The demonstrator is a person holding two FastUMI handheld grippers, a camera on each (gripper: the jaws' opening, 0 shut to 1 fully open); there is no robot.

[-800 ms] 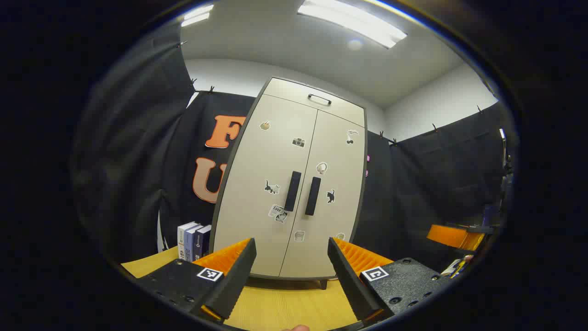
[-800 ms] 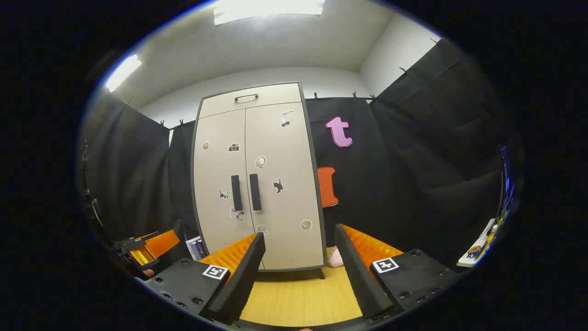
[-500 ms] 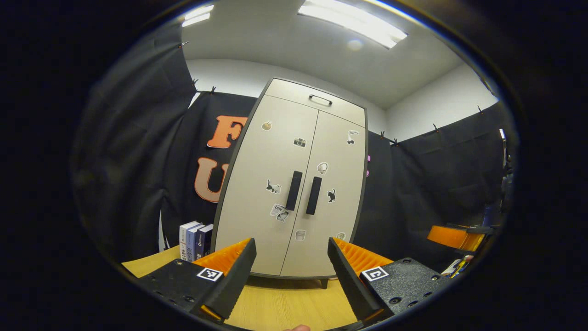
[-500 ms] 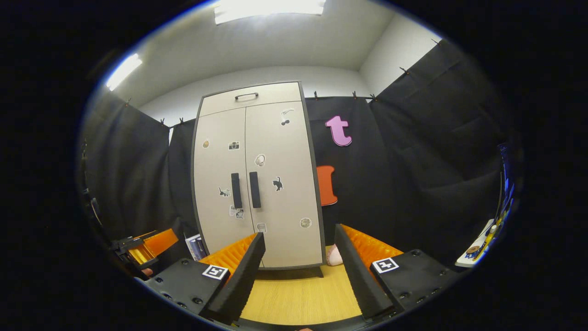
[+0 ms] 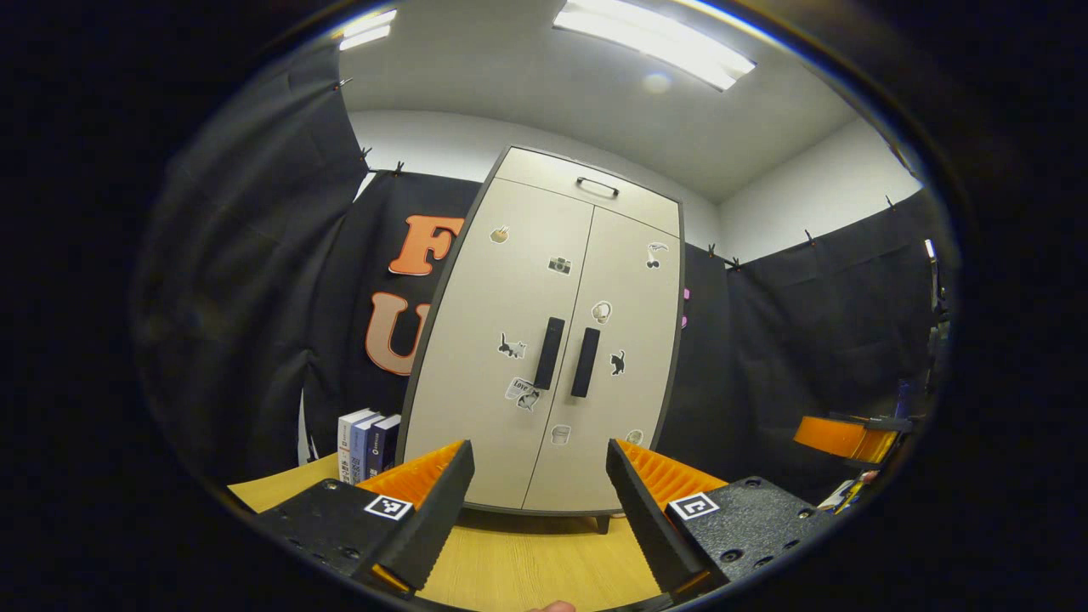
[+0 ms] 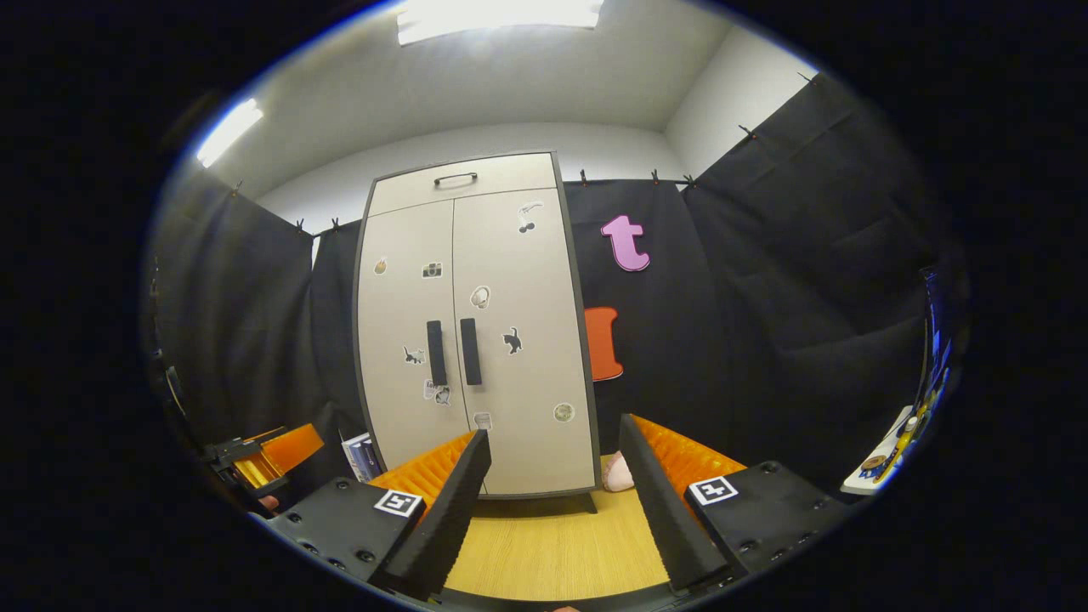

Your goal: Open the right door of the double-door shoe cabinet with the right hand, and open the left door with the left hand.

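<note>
The tall beige double-door shoe cabinet with a dark frame stands upright on the light wooden tabletop, against the black cloth wall. Both doors are closed: the left door and the right door meet at a centre seam, with the two black vertical bar handles, the left handle and the right handle, just beside each other on either side of it. Small stickers dot both doors, and a top drawer panel with a thin dark pull sits above them.

In the left gripper view the left gripper is held in front of the cabinet, well apart from it, its fingers spread wide with nothing between them. In the right gripper view the right gripper is likewise spread and empty, facing the cabinet, whose right handle and left handle are untouched.

A few upright books with blue and white spines stand just left of the cabinet, and a small pale pink object lies at its right foot
</note>
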